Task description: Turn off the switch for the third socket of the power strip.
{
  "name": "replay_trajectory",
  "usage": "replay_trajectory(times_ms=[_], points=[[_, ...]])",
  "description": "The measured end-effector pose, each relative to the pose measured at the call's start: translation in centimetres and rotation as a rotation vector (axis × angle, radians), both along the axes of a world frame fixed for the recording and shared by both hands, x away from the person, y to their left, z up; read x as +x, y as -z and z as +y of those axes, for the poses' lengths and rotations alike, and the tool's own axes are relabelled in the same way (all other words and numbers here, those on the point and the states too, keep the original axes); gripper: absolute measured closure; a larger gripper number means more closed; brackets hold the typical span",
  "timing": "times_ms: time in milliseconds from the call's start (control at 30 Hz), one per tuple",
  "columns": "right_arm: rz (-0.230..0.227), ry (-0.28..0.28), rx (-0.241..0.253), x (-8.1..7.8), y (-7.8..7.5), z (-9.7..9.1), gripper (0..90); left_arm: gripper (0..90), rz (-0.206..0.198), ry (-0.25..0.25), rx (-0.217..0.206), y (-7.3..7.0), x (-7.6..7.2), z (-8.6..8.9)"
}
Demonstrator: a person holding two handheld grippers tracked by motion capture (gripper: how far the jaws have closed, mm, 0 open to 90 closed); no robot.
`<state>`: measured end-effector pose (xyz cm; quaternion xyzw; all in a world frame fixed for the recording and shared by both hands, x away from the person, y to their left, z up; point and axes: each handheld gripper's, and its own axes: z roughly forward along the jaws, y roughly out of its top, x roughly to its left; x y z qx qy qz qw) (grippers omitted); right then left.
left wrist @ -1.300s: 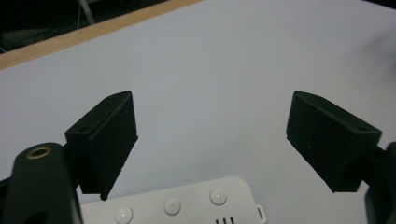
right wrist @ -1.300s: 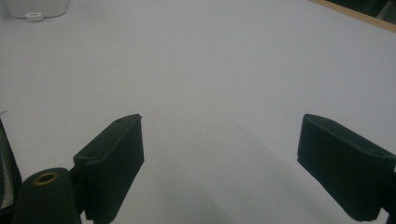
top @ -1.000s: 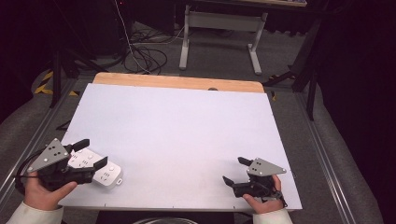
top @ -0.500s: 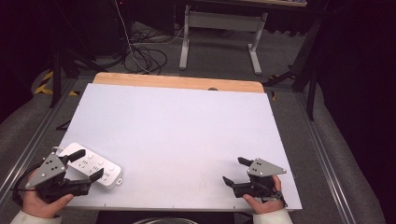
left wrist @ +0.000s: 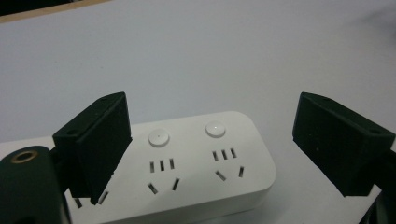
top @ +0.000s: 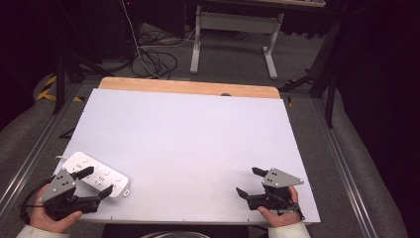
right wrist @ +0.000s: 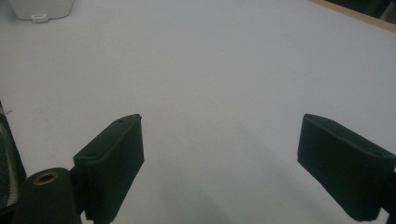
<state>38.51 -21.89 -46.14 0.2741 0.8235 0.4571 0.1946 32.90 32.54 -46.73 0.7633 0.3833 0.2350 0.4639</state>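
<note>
Strip (top: 96,175) flat on table (top: 198,144) at 8 o'clock. Left gripper (top: 95,182) jaws wide, straddling it, nothing held. Right gripper (top: 247,182) wide too, idle at 5. Guessing pickup next: lower, squeeze.

White power strip (top: 98,176) flat, table's near-left

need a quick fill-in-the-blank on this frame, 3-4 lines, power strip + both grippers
1. The white power strip lies at the table's near ____ corner.
2. The left gripper has its fingers ____ on either side of the strip, not clamped on it.
3. The right gripper is open over the bare white table and holds ____.
4. In the left gripper view, each socket group has a round ____ above its slots.

Missing words: left; open; nothing; button
</note>
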Motion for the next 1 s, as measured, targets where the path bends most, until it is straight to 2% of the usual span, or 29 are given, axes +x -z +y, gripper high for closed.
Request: replay_trajectory(times_ms=[100,233,367,533,667,833,1000], points=[[0.002,0.000,-0.001,0.0,0.0,0.0,15.0,12.0,-0.003,0.003,0.005,0.1,-0.1,-0.1],[0.004,0.001,0.003,0.0,0.1,0.0,15.0,12.1,-0.025,-0.003,-0.018,-0.1,0.0,0.0],[0.003,0.000,0.001,0.1,0.1,0.0,15.0,12.7,-0.015,-0.009,-0.057,-0.5,-0.1,0.0],[0.003,0.001,0.002,0.1,0.1,0.0,15.0,12.7,-0.030,-0.007,-0.040,-0.6,-0.3,-0.2],[0.004,0.001,0.003,0.1,0.1,0.0,15.0,12.7,-0.010,-0.017,-0.047,-0.9,-0.4,-0.3],[0.005,0.002,0.004,0.1,0.1,0.0,15.0,12.7,-0.008,-0.019,-0.034,-1.1,-0.5,-0.4],[0.006,0.004,0.000,0.1,0.1,0.0,14.9,12.7,-0.013,-0.021,-0.051,-1.2,-0.5,-0.3]])
